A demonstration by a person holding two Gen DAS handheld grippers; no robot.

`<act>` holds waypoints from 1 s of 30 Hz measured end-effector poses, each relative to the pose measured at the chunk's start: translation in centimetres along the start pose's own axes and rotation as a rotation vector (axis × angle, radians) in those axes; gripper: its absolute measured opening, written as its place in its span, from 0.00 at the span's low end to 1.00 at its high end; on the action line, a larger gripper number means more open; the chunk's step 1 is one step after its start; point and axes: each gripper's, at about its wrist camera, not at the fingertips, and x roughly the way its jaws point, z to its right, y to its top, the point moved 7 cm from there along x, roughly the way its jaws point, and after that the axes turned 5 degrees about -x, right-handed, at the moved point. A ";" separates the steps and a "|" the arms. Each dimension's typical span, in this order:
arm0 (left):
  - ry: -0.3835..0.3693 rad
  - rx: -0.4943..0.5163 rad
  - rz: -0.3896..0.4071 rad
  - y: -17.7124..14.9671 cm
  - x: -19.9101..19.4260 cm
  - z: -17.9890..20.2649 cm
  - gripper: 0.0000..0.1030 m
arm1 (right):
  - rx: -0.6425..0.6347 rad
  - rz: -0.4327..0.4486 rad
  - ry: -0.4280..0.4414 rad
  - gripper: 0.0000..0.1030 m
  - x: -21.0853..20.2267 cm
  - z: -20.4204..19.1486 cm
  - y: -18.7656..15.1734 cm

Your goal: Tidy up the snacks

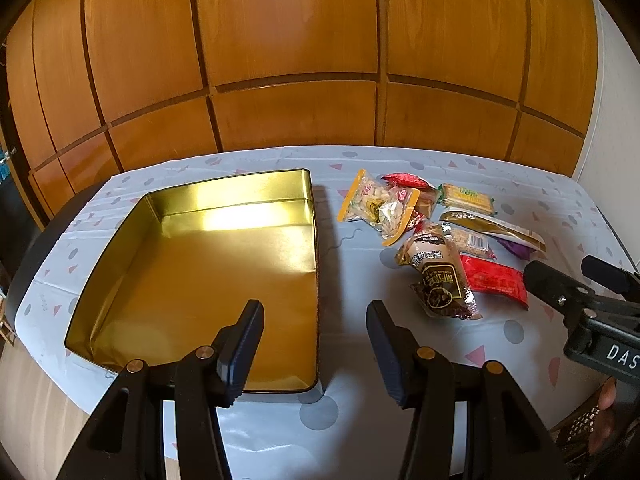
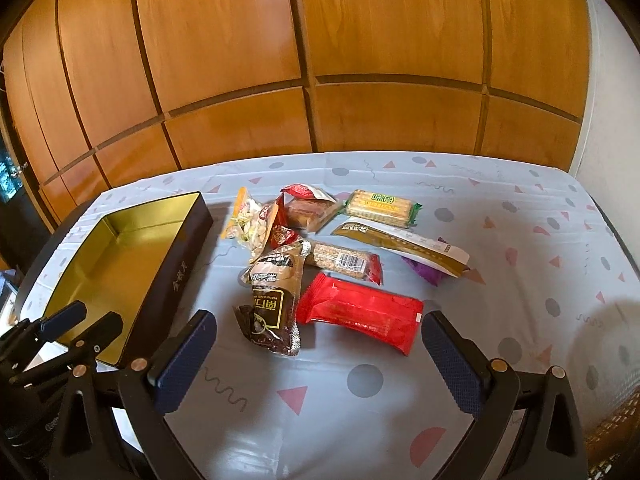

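Observation:
An empty gold-lined tin (image 1: 208, 272) with dark outer walls (image 2: 176, 276) lies open on the left of the table. To its right is a loose pile of snacks: a brown packet (image 2: 272, 312), a red packet (image 2: 360, 314), a green-edged cracker pack (image 2: 380, 204), a gold-and-white sachet (image 2: 404, 246) and a bag of nuts (image 2: 250, 220). My left gripper (image 1: 315, 308) hangs open over the tin's near right corner, with nothing between its fingers. Just short of the red and brown packets, my right gripper (image 2: 319, 318) stands wide open, touching neither.
A pale blue cloth (image 2: 400, 380) with printed shapes covers the table. A wood-panelled wall (image 2: 320, 60) rises right behind its far edge and a white wall (image 2: 608, 100) closes the right side. A hand (image 1: 604, 400) holds the right gripper's body at the lower right.

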 end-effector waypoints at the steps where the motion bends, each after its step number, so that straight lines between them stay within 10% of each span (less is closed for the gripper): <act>1: 0.000 0.001 0.001 0.0 0.0 0.0 0.53 | -0.004 0.001 0.000 1.00 0.0 -0.1 0.0; 30: -0.007 0.021 -0.002 0.0 -0.4 0.6 0.53 | 0.001 0.029 -0.023 1.00 -0.5 1.7 1.0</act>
